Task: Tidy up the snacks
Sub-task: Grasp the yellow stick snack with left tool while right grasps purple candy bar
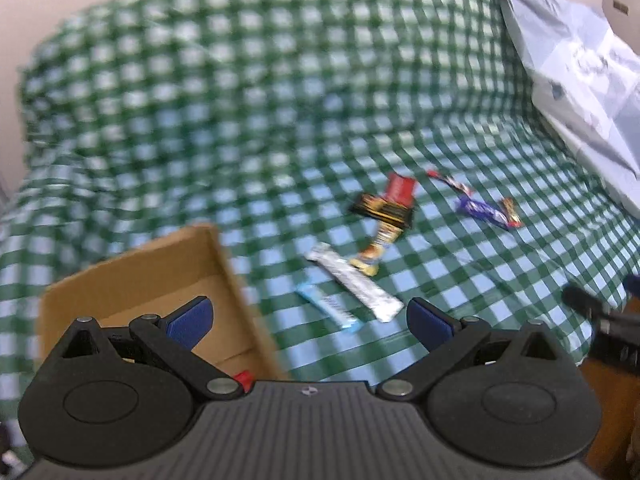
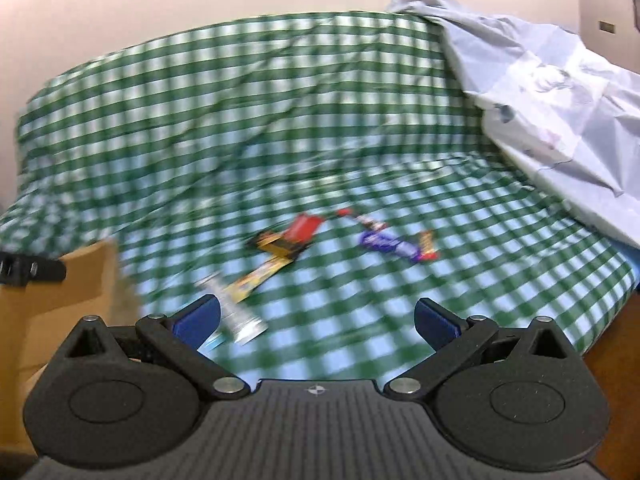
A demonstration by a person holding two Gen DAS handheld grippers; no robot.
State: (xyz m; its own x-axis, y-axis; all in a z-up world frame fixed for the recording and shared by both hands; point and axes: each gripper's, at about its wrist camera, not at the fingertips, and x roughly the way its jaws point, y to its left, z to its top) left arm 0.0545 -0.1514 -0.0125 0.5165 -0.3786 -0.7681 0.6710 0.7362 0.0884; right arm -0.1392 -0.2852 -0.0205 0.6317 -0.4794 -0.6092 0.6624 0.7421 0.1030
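Note:
Several wrapped snacks lie on a green checked cloth [image 1: 240,92]: a silver bar [image 1: 354,282], a light blue bar [image 1: 328,306], a black and gold pack [image 1: 382,210] under a red pack [image 1: 402,188], a yellow bar [image 1: 376,248] and a purple sweet [image 1: 486,211]. An open cardboard box [image 1: 132,276] stands at the left, below my left gripper's [image 1: 310,318] left finger. That gripper is open and empty. My right gripper [image 2: 318,320] is open too, hovering short of the silver bar [image 2: 236,316], yellow bar [image 2: 260,278], red pack [image 2: 304,228] and purple sweet [image 2: 390,244]. Both views are blurred.
A crumpled pale blue-grey sheet [image 1: 580,80] is heaped at the right, also in the right wrist view as the sheet [image 2: 560,100]. The cloth's right edge drops to brown wood [image 2: 616,348]. The box wall [image 2: 60,292] sits at the left. Part of the other gripper [image 1: 608,320] shows at right.

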